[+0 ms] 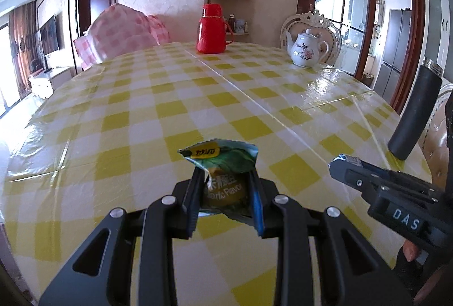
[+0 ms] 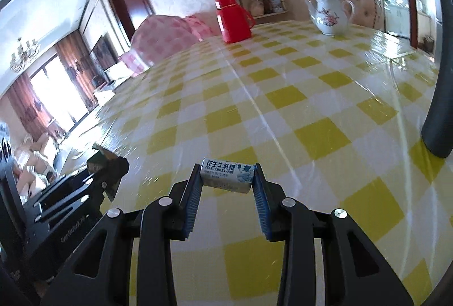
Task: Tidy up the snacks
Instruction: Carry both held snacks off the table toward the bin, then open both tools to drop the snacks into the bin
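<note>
My left gripper [image 1: 226, 178] is shut on a small green and teal snack packet [image 1: 223, 164] with a yellow label, held above the yellow-checked tablecloth [image 1: 170, 107]. The packet's crumpled top sticks out past the fingertips. My right gripper [image 2: 228, 174] is shut on a white and blue peanut milk candy [image 2: 226, 175], clamped crosswise between the blue pads. In the left wrist view the right gripper [image 1: 344, 164] shows at the right, a little ahead. In the right wrist view the left gripper [image 2: 110, 164] shows at the lower left with the packet's edge in it.
A red thermos jug [image 1: 211, 28] stands at the far middle of the table and a white flowered teapot [image 1: 307, 48] at the far right. A dark flask [image 1: 416, 110] stands close on the right. Chairs, one under a pink checked cover [image 1: 121, 31], ring the table.
</note>
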Demonstrator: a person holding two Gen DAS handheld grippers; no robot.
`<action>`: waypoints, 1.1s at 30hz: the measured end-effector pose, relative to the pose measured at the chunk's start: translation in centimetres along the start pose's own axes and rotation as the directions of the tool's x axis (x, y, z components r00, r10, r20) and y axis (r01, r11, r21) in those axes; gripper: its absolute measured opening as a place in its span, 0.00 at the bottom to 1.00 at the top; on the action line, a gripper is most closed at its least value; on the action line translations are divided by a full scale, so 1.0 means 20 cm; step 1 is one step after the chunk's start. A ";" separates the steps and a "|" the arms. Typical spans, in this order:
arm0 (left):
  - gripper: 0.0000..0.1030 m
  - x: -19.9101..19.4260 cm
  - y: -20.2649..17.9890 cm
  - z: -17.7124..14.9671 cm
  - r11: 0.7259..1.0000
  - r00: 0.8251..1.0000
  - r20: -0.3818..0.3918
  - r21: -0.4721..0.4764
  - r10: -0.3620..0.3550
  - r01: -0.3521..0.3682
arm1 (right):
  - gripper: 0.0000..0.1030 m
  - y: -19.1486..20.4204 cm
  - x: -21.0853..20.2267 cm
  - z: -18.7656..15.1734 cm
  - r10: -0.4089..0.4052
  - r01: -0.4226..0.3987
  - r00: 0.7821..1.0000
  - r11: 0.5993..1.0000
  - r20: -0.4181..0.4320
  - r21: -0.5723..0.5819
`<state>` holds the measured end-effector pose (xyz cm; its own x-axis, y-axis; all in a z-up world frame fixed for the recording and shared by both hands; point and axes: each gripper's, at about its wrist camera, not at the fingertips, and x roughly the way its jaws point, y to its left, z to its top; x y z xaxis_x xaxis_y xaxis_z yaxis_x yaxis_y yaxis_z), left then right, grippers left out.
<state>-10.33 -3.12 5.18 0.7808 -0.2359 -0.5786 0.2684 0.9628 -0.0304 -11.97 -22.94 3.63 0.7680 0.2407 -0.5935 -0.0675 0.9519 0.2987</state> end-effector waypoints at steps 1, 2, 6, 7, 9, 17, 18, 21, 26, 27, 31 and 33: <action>0.29 -0.03 0.01 -0.01 1.000 1.000 0.002 0.006 0.010 -0.010 | 0.34 0.03 -0.01 -0.01 0.008 -0.008 1.000 1.000 -0.001 -0.014; 0.29 -0.06 0.02 -0.02 1.000 1.000 0.005 0.008 0.020 -0.020 | 0.34 0.05 -0.03 -0.02 0.016 -0.016 1.000 0.999 -0.002 -0.029; 0.29 -0.18 0.06 -0.06 0.999 0.999 0.020 0.017 0.046 -0.046 | 0.34 0.18 -0.08 -0.06 0.054 -0.054 0.999 0.995 -0.002 -0.084; 0.29 -0.22 0.08 -0.08 0.998 0.998 0.026 0.022 0.056 -0.057 | 0.34 0.22 -0.10 -0.07 0.065 -0.065 0.998 0.993 0.001 -0.103; 0.29 -0.30 0.11 -0.10 0.996 0.996 0.034 0.028 0.081 -0.082 | 0.34 0.29 -0.13 -0.09 0.087 -0.086 0.996 0.987 0.002 -0.133; 0.29 -0.56 0.36 -0.23 0.985 0.984 0.035 -0.003 0.175 -0.175 | 0.34 0.64 -0.22 -0.20 0.177 -0.176 0.984 0.943 -0.025 -0.281; 0.29 -0.59 0.39 -0.24 0.983 0.982 0.037 -0.004 0.185 -0.185 | 0.34 0.69 -0.23 -0.22 0.189 -0.190 0.981 0.934 -0.031 -0.303; 0.30 -0.68 0.48 -0.28 0.973 0.972 0.045 -0.007 0.229 -0.229 | 0.34 0.84 -0.26 -0.27 0.216 -0.218 0.975 0.902 -0.049 -0.372; 0.30 -0.82 0.64 -0.36 0.959 0.958 0.043 -0.008 0.284 -0.284 | 0.34 1.06 -0.29 -0.37 0.248 -0.260 0.965 0.843 -0.088 -0.470; 0.30 -0.84 0.68 -0.37 0.961 0.961 0.034 -0.015 0.275 -0.275 | 0.34 1.11 -0.29 -0.39 0.254 -0.270 0.962 0.828 -0.100 -0.492; 0.30 -0.93 0.88 -0.45 0.952 0.952 -0.022 -0.032 0.304 -0.305 | 0.34 1.28 -0.28 -0.47 0.295 -0.342 0.940 0.779 -0.174 -0.526; 0.30 -0.97 0.97 -0.49 0.950 0.950 -0.060 -0.053 0.306 -0.309 | 0.34 1.34 -0.28 -0.50 0.310 -0.374 0.927 0.758 -0.209 -0.535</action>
<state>-25.75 21.45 7.78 0.7900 0.0779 -0.6081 -0.0159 0.9942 0.1068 -24.43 3.18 7.47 0.5581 0.5578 -0.6144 -0.6790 0.7326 0.0482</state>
